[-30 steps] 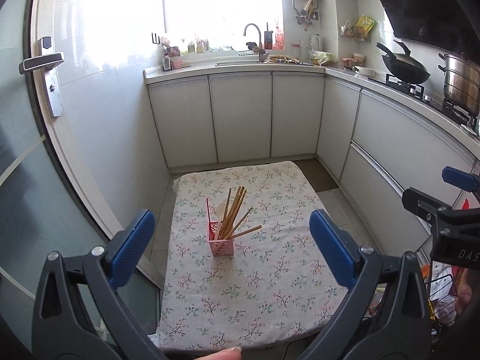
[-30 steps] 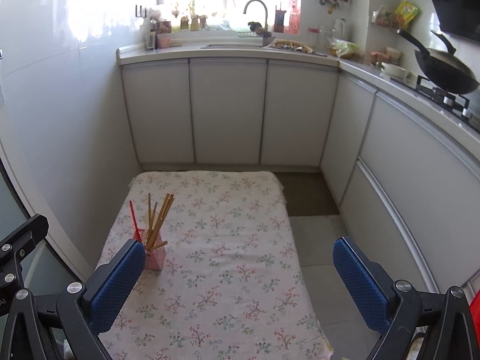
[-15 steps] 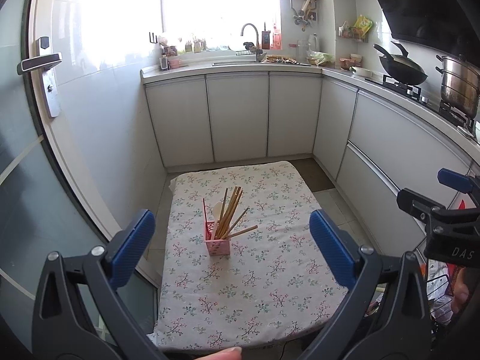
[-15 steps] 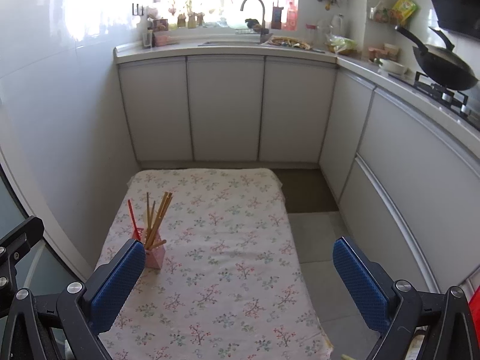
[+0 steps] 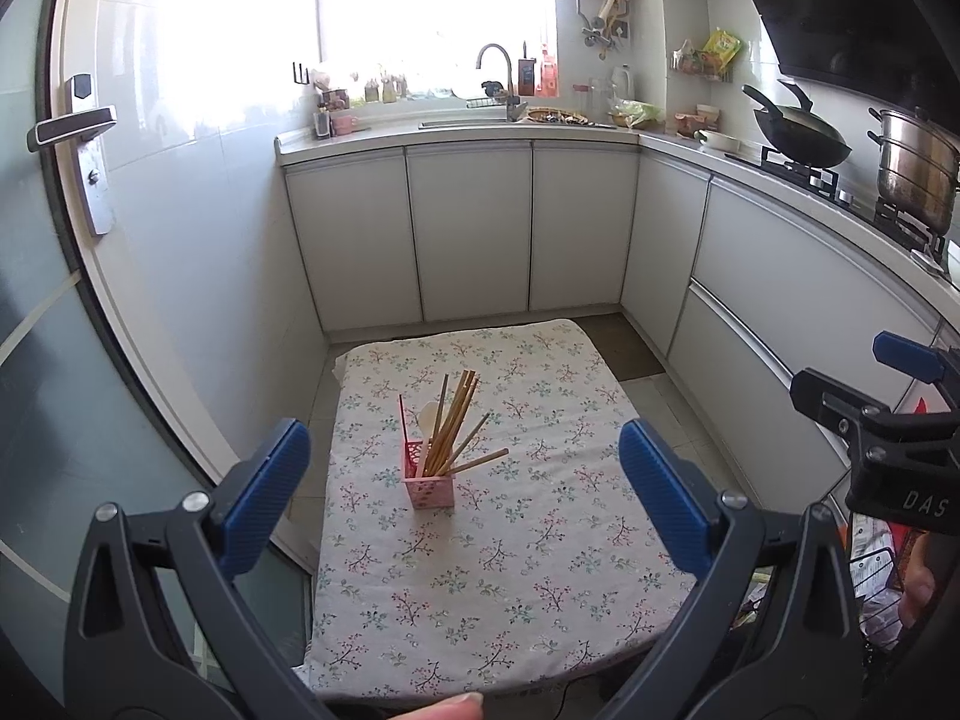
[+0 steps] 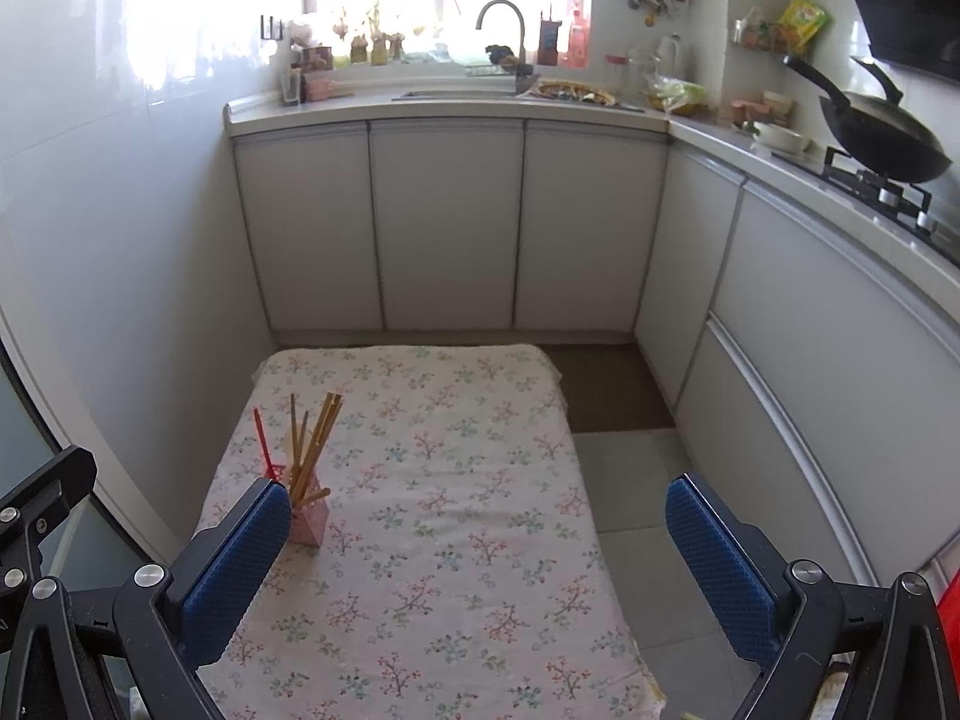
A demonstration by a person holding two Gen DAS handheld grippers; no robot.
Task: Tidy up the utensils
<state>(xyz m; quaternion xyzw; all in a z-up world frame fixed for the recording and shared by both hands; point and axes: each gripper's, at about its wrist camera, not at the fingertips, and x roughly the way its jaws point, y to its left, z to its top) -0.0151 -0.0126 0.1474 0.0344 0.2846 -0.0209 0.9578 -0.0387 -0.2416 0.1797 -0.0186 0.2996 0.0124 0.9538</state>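
A pink utensil holder point(image 5: 429, 483) stands on the flowered tablecloth point(image 5: 528, 564), holding several wooden chopsticks point(image 5: 456, 420), a red stick and a pale spoon. It also shows in the right wrist view point(image 6: 307, 519), partly behind my right gripper's left finger. My left gripper point(image 5: 465, 498) is open and empty, held well above and short of the holder. My right gripper point(image 6: 480, 564) is open and empty above the table's near right part; its body shows in the left wrist view point(image 5: 888, 438).
The low table point(image 6: 420, 630) stands on the kitchen floor between a glass door point(image 5: 54, 360) on the left and white cabinets point(image 5: 780, 300) on the right. A counter with a sink point(image 5: 510, 120), a wok point(image 5: 801, 138) and a pot point(image 5: 915, 174) lies beyond.
Both grippers have drifted slightly back and up from the table; the holder appears a little lower and farther in both views. Both stay open and empty.
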